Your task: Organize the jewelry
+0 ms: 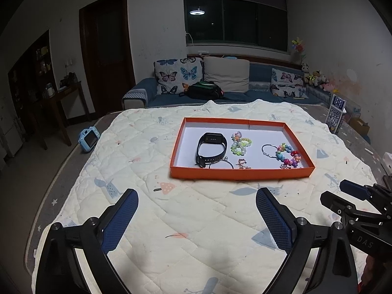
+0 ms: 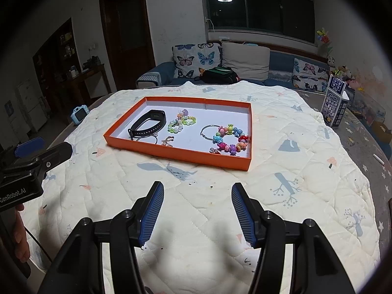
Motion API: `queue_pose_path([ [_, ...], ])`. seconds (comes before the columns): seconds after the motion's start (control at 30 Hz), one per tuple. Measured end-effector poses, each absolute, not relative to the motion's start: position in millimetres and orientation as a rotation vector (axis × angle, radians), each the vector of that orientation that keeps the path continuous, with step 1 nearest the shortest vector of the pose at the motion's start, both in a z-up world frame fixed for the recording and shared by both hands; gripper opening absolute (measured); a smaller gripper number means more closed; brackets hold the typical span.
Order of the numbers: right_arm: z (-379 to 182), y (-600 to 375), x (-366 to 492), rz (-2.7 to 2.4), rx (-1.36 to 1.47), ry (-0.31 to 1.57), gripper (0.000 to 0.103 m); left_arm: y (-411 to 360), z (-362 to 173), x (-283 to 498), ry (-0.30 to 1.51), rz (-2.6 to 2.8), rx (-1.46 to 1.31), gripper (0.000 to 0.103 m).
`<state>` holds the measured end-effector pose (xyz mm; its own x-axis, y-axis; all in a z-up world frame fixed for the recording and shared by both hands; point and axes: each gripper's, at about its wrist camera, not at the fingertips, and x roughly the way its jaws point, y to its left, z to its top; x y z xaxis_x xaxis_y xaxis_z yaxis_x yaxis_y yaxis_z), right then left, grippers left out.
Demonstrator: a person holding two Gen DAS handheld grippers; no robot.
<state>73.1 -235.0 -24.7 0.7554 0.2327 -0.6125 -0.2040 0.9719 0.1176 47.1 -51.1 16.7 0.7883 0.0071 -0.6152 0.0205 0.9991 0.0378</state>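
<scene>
Left wrist view and right wrist view: both grippers over a quilted bedspread, jewelry tray ahead.

Nearest the lens, the left gripper (image 1: 197, 197) stands with its jaws spread wide and empty, and the right gripper (image 2: 198, 191) has its jaws parted and empty; nothing lies between either pair but the cream quilt (image 2: 196, 196). Body lettering reads "DAS" on the right gripper and "GenRobot.AI" on the left. Beyond the fingertips, well apart from both, the orange tray (image 1: 241, 174) holds a black watch band (image 1: 209, 148), a green bead bracelet (image 1: 241, 143), a thin silver bangle (image 1: 268, 150) and a multicoloured bead bracelet (image 1: 289, 156). Farther off stand a blue toy camera (image 1: 87, 137), a printed carton (image 2: 335, 107) whose writing is illegible, and a sofa (image 1: 257, 83) with butterfly cushions.
</scene>
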Motion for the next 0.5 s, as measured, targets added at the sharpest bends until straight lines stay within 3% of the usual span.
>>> queue_pose_path([
  [0.5, -22.6, -234.1, 69.3, 0.239, 0.041, 0.665, 0.066, -53.9, 14.5, 41.3, 0.665, -0.007, 0.055, 0.103],
])
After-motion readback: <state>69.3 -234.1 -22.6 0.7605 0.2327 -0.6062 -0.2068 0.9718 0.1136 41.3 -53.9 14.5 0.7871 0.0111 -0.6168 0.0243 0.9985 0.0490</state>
